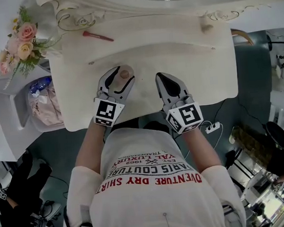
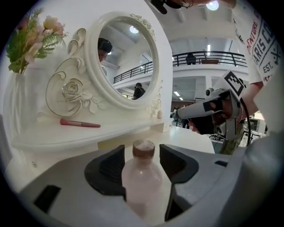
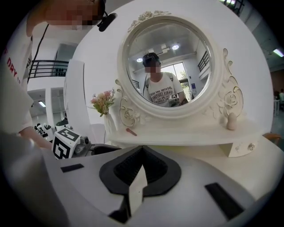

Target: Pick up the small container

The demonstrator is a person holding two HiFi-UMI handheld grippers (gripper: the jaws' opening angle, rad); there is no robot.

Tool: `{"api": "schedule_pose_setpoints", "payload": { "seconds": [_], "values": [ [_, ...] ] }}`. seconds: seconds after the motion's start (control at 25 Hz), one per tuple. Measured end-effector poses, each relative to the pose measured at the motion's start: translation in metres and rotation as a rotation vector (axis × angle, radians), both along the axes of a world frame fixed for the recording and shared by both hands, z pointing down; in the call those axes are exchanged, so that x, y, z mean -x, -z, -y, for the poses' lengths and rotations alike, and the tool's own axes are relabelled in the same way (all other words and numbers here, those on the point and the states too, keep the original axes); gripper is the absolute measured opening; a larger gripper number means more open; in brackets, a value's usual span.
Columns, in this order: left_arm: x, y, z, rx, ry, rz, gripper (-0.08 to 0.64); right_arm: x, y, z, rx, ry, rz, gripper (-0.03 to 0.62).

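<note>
Left hand-held gripper (image 2: 142, 156) sits closest, jaws spread wide, pads not pressing. The small container (image 2: 142, 182), a pale pink bottle with a brown cap (image 2: 143, 148), stands upright between them on the table (image 1: 198, 77), in front of the mirror (image 2: 122, 57). Not gripped, not lifted yet. Right hand-held gripper (image 3: 141, 153) is pinched closed and empty, also in front of the mirror, right of the bottle.

Risks, as I judge them: the bottle looks smooth and rounded, so it could slip out or tip if one pad lands first. A grip high at the neck could let it swing. A pink makeup brush (image 1: 97, 36) lies on the shelf at the mirror's foot, well clear.

Writing: the person's T-shirt (image 1: 156, 173) reads "COUTURE", "DRY SHIRT", "EST. 1962". The bottle shows no label.
</note>
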State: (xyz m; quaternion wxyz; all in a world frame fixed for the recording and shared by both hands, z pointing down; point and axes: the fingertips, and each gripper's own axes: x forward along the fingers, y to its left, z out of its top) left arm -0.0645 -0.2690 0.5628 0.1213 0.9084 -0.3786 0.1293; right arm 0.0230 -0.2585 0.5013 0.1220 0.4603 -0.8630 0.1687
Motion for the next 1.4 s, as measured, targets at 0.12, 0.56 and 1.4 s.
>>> {"api": "schedule_pose_setpoints", "payload": {
  "seconds": [0.12,0.56,1.4],
  "values": [
    [-0.003,-0.009,0.005,0.008,-0.022,0.027,0.222,-0.005,-0.005,0.004,0.017,-0.016,-0.003,-0.002],
    [-0.007,-0.01,0.006,-0.028,-0.035,0.081,0.144,-0.011,-0.006,0.008,0.034,-0.013,-0.014,-0.002],
    [-0.022,0.114,-0.013,-0.081,0.165,0.161,0.144,-0.037,0.086,0.001,-0.123,0.133,-0.012,-0.002]
  ]
}}
